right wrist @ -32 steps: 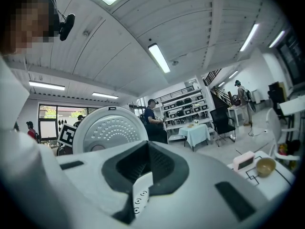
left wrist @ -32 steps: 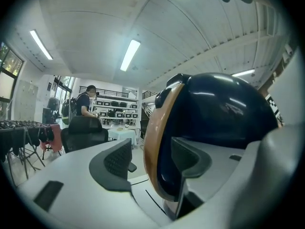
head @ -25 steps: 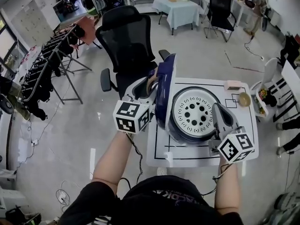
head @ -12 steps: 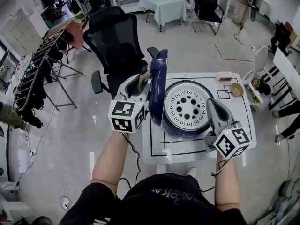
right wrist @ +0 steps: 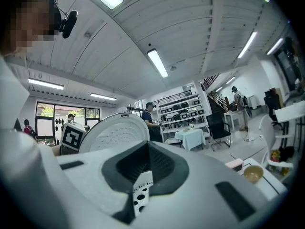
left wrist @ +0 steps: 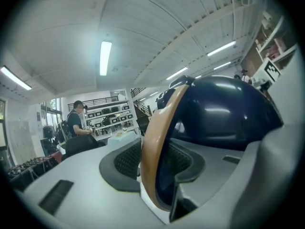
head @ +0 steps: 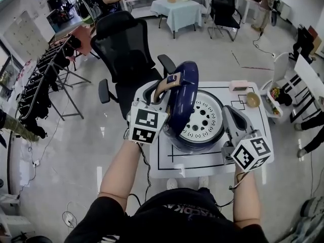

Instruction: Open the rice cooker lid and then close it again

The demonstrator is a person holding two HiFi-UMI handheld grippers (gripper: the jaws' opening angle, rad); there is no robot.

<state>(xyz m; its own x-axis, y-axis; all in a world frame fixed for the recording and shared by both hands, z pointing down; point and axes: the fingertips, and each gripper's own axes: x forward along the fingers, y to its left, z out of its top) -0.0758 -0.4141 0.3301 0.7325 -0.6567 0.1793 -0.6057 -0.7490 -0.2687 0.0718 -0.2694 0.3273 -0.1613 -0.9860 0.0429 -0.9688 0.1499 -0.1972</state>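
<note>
My left gripper (head: 161, 92), jaws just closing, clamps the tan lid handle (head: 163, 86) to steer the half-raised lid (head: 183, 97) over the rice cooker (head: 197, 145) on the table (head: 167, 162). The right gripper (head: 232, 119) idles alongside, jaws together, empty.

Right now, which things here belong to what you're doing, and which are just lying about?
In the job: rice cooker lid, half open; its tan handle; the cooker body; left tool, jaws just closed onto that handle; right tool, shut, empty.
Just lying about: small bowl, pink box, black office chair.
</note>
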